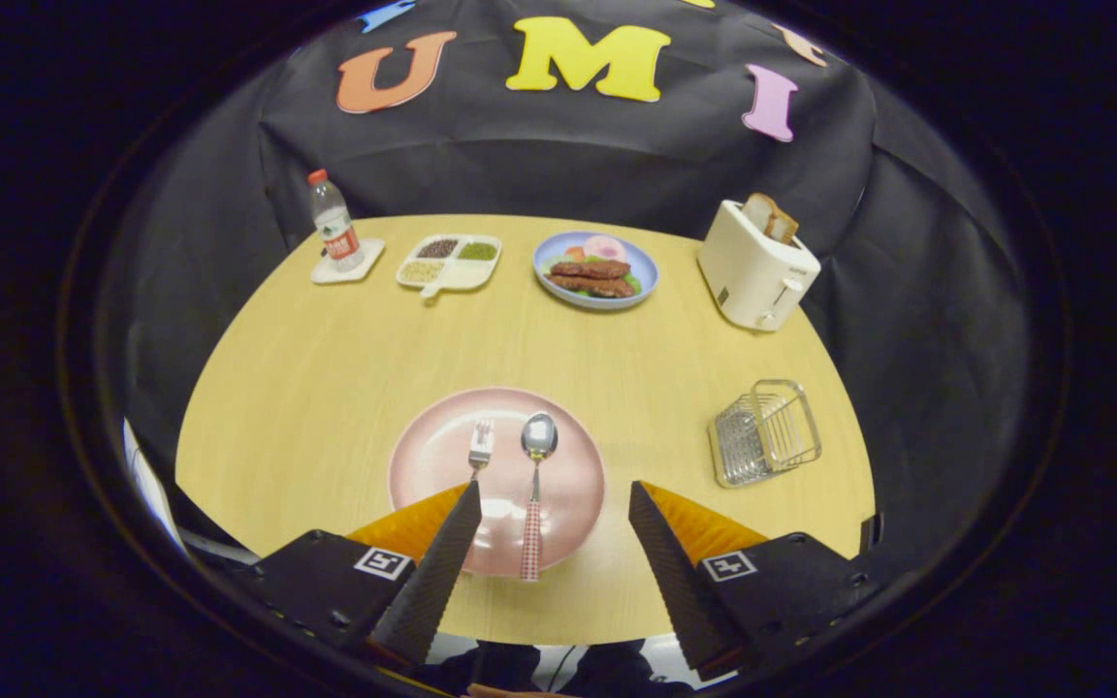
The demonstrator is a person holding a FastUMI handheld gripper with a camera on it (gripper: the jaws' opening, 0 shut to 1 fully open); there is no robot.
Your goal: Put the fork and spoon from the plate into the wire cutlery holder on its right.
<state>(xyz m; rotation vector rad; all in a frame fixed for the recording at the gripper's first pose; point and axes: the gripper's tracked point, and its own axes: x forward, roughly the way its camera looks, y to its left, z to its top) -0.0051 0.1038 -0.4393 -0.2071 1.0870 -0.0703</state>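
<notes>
A pink plate [432, 456] lies on the wooden table just ahead of my fingers. On it rest a fork [480, 448] and, to its right, a spoon [537, 456] with a red checked handle that runs back over the plate's near rim. The fork's handle is hidden behind my left finger. My gripper [553, 496] stands open above the plate's near edge, the spoon's handle lying between the fingers, untouched. The wire cutlery holder [765, 432] stands to the right of the plate, beyond my right finger.
At the table's far side stand a water bottle [334, 222] on a coaster, a divided white dish [450, 263] of beans, a blue plate [596, 270] of food and a white toaster [754, 267] with bread. Bare tabletop lies between plate and holder.
</notes>
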